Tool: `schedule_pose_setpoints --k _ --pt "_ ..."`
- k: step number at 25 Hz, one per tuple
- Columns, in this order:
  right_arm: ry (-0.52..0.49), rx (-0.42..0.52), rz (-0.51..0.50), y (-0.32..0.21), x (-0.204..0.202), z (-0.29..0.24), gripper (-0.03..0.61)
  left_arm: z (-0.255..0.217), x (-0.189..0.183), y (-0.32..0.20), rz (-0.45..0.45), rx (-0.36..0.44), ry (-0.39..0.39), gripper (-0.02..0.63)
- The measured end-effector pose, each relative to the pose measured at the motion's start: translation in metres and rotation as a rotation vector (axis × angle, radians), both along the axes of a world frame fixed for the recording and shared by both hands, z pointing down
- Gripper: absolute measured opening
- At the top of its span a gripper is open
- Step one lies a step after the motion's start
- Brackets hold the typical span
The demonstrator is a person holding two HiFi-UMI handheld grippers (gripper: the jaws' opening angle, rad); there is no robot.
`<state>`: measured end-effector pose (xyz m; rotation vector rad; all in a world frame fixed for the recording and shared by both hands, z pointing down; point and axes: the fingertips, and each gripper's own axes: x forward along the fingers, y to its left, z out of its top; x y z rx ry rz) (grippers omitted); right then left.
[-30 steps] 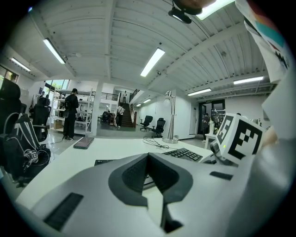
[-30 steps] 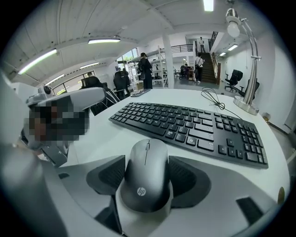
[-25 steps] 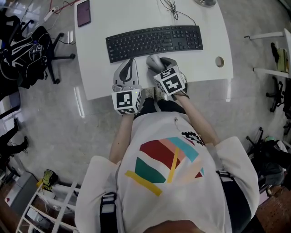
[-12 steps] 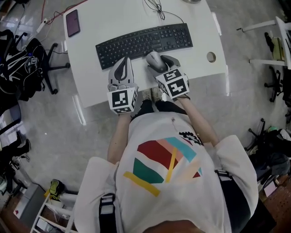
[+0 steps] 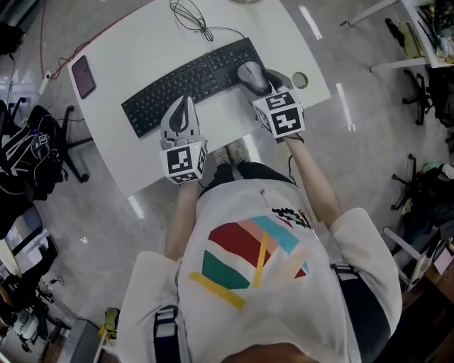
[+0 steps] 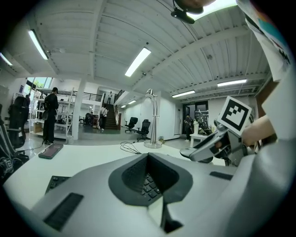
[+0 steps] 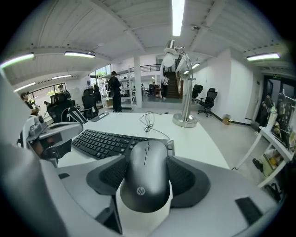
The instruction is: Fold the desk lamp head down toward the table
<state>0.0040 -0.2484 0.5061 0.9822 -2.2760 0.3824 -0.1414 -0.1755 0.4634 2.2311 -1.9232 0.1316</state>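
Observation:
The desk lamp (image 7: 181,88) stands upright at the far side of the white desk (image 5: 142,42), with a chrome stem, a round base and its head up high. It also shows in the left gripper view as the lamp (image 6: 150,121). In the head view only the rim of its base (image 5: 245,1) shows at the top edge. My right gripper (image 5: 264,79) is shut on a black mouse (image 7: 145,178), well short of the lamp. My left gripper (image 5: 182,108) is shut and empty, hovering over the keyboard (image 5: 188,84).
A tangled cable (image 5: 193,15) lies between keyboard and lamp. There is a dark phone (image 5: 84,71) at the desk's left end and a cable hole (image 5: 300,79) near the right edge. Office chairs and a backpack (image 5: 25,152) stand on the floor left; people stand far off.
The head view has swung, so the desk now lies tilted. My right gripper has carried the mouse farther out, past the keyboard's right end. The left gripper stays shut over the keyboard.

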Motion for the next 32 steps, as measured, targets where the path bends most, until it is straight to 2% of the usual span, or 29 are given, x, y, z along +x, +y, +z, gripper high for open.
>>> schedule_pose_setpoints --k 6,14,22,27,32 --pt "-0.02 0.022 0.077 -0.053 0.045 -0.012 0.29 0.007 0.023 -0.018 0.046 -0.028 0.0 0.044" --pt "-0.015 0.017 0.113 -0.111 0.072 0.0 0.29 0.017 0.033 -0.038 0.068 -0.069 -0.022 0.044" --pt "0.049 -0.024 0.108 -0.147 0.075 0.035 0.29 0.029 0.025 -0.04 0.057 -0.118 -0.046 0.044" --pt "0.036 -0.077 0.104 -0.156 0.07 0.057 0.29 0.038 0.02 -0.04 0.041 -0.147 -0.047 0.044" --pt "0.035 -0.092 0.098 -0.159 0.07 0.067 0.29 0.042 0.015 -0.04 0.025 -0.154 -0.042 0.044"
